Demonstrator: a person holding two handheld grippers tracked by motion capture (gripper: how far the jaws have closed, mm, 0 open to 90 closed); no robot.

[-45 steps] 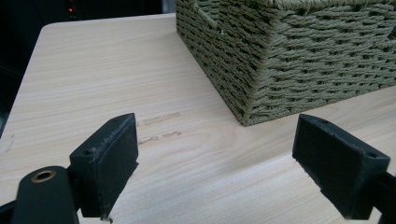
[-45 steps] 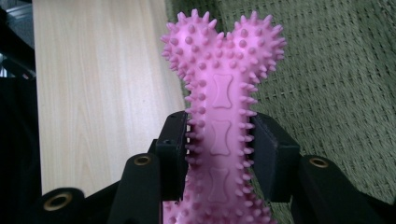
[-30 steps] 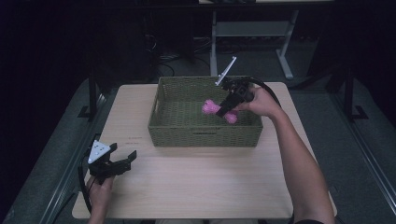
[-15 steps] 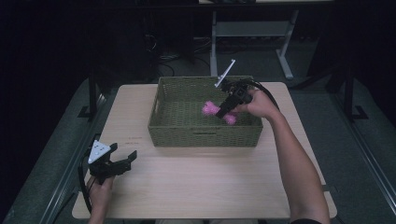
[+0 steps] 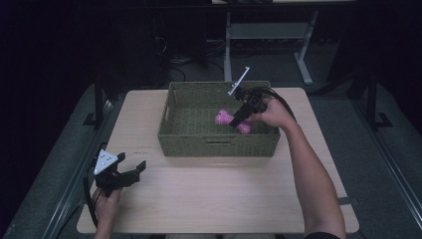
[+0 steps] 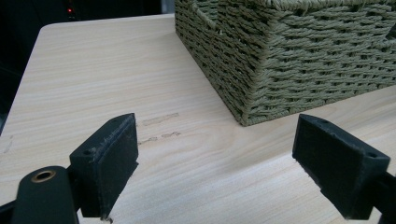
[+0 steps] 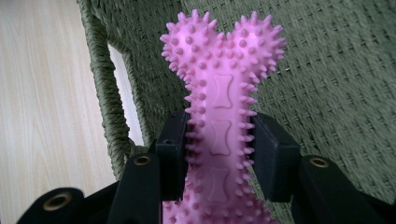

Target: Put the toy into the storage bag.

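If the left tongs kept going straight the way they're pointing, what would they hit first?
Most likely the near corner of the woven basket. The left tongs are open and aimed across bare table toward that corner, though depth makes the exact contact point uncertain.

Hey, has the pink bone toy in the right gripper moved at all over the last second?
Yes, slightly. The pink bone toy has sunk a little lower inside the green basket, toward its floor, clamped in the right gripper.
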